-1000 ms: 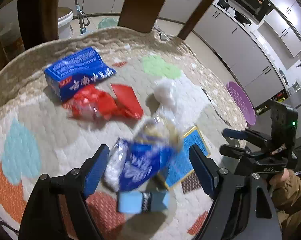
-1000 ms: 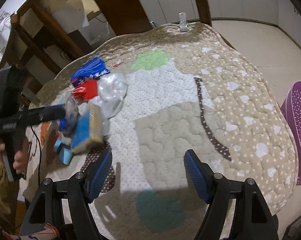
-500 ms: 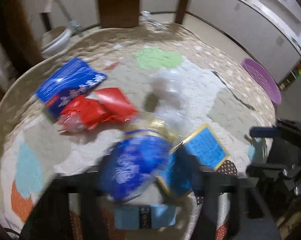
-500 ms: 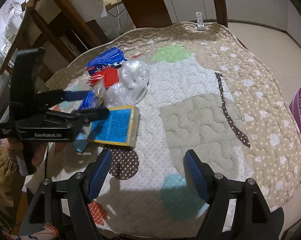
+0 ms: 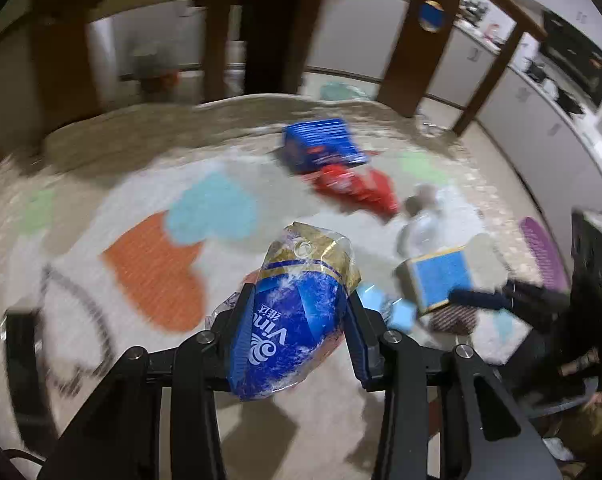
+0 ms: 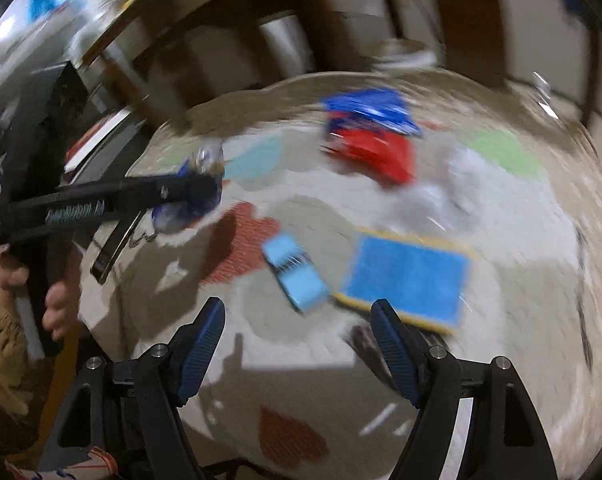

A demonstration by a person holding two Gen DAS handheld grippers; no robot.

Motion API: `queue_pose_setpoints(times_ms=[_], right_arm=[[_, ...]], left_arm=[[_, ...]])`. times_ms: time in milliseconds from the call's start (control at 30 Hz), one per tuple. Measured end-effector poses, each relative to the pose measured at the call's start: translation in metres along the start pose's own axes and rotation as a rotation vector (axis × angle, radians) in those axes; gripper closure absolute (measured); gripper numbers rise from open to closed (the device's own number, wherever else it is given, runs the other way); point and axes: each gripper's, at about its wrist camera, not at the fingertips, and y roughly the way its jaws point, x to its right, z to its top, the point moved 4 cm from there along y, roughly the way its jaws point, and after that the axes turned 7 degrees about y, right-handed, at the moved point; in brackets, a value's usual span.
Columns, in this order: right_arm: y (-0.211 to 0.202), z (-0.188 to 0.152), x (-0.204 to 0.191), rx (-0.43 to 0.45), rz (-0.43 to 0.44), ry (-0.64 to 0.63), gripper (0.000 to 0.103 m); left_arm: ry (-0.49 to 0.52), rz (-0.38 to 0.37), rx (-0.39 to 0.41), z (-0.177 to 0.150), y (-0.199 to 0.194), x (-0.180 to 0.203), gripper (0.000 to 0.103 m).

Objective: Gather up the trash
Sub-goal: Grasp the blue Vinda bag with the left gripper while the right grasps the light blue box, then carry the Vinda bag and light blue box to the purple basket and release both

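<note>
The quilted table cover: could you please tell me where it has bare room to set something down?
The quilted cover lies bare around the orange heart patch and light blue patch. Trash crowds the other side: blue packet, red wrapper, clear plastic, blue-and-yellow box, small light blue pack.

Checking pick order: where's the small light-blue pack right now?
Right wrist view: the light-blue pack lies on the quilted cover, just left of the blue gold-edged box, ahead of the open right claw.
</note>
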Motion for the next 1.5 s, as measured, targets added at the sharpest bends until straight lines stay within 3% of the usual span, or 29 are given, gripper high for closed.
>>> queue_pose_setpoints(times_ms=[233,333,400,867,1500], right_arm=[[0.068,0.017,-0.011,-0.091,-0.099,-0.108,0.046],[0.078,0.016,-0.013,-0.084,-0.160,-0.133,0.053],[0.074,0.017,-0.012,-0.084,-0.147,-0.111,0.073],[-0.004,0.002,0.006,0.025,-0.135,0.023,0.073],[-0.111,-0.024,0.098,0.205,-0.236,0.260,0.073]], left_arm=[[-0.080,0.051,0.006,-0.028,-0.015,-0.017,0.063],[-0.079,0.076,0.008,-0.033,-0.018,-0.019,0.063],[-0.075,0.086,0.010,-0.034,-0.020,-0.017,0.063],[0.022,0.142,0.029,-0.030,-0.039,0.024,0.063],[0.236,0.161,0.006,-0.010,-0.034,0.127,0.063]])
